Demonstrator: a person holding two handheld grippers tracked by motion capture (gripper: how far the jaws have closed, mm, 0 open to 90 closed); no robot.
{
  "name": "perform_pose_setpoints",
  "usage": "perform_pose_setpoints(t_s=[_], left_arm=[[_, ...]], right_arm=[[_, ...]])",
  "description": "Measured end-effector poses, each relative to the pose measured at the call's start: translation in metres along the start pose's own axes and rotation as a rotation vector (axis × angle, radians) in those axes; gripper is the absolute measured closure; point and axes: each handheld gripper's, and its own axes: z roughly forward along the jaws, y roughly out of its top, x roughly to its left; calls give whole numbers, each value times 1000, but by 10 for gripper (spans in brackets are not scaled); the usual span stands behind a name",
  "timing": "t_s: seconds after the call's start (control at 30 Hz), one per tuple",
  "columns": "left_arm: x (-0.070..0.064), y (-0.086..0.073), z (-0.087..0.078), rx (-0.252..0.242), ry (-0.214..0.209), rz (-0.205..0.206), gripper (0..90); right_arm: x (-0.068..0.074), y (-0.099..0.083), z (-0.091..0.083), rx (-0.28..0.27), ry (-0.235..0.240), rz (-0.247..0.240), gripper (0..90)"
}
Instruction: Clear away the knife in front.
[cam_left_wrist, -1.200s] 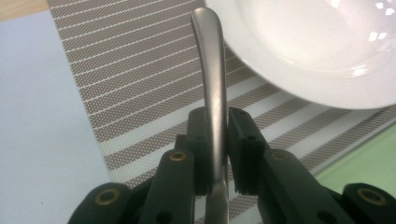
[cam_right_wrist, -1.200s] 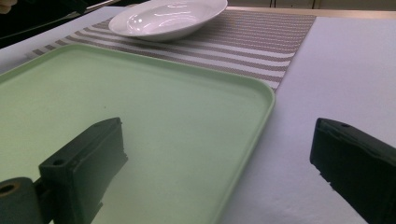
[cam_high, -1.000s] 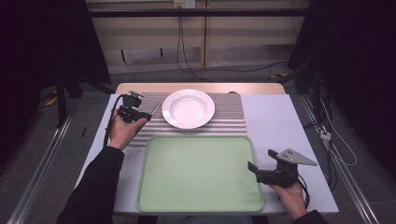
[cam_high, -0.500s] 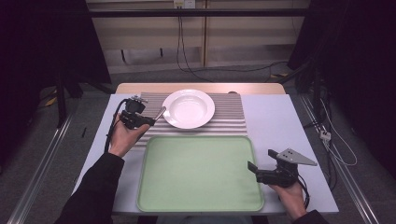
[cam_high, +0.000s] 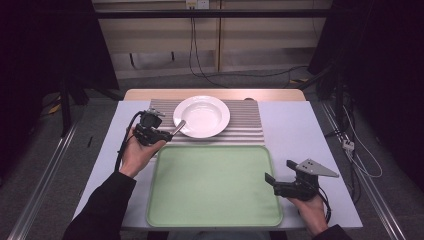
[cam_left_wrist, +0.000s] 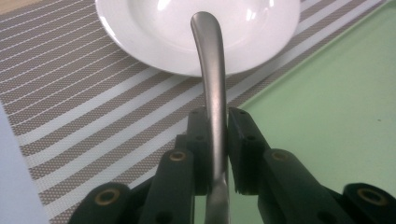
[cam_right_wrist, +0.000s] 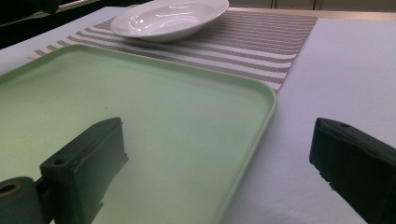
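Near the surface's far left edge, high view: left tongs (cam_high: 167, 134) clamping metal handle (cam_high: 179, 127), tip at plate (cam_high: 201, 116) rim. Left gripper view: handle (cam_left_wrist: 212, 88) pinched tight. Right gripper view: right tongs (cam_right_wrist: 219, 175) gaping empty over tray (cam_right_wrist: 154, 116) edge.

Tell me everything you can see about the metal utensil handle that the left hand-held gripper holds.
The metal utensil handle looks like brushed steel, slim, curving to a rounded tip. The left hand-held gripper is shut on it, pads on both sides. Its free end points over the rim of the white plate. Its working end is hidden.
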Motion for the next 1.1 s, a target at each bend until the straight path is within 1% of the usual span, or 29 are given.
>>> perform_pose_setpoints(t_s=[0.17,0.23,0.4,0.53,0.6,0.63,0.73,0.8,0.9,0.97,1.0,1.07,1.1], left_arm=[[-9,-3,1,10,1,21,797],[-14,-4,3,11,-8,21,797],[-24,-5,5,12,-20,42,797],[-30,-7,7,17,-18,46,797],[-34,-9,7,17,-28,47,797],[-36,-9,7,18,-17,50,797],[-40,-11,7,20,-41,54,797],[-42,-12,8,21,-40,52,797],[-45,-14,9,40,-40,53,797],[-48,-15,10,40,-40,49,797],[-49,-16,10,48,-41,58,797],[-52,-17,12,46,-42,57,797],[-54,-19,13,45,-51,57,797]], right_arm=[[0,0,0,0,0,0,35],[0,0,0,-1,0,0,35],[0,0,0,0,0,-1,35],[1,0,0,0,0,-1,35],[1,0,0,1,-2,-2,35],[1,0,0,1,-2,-2,35],[1,0,0,2,-1,-3,35],[1,1,1,4,0,-4,36],[1,0,1,4,1,-9,37],[1,0,1,5,1,-6,38],[1,0,1,6,0,-10,38],[1,1,1,5,1,-8,38],[1,1,1,5,0,-8,38]])
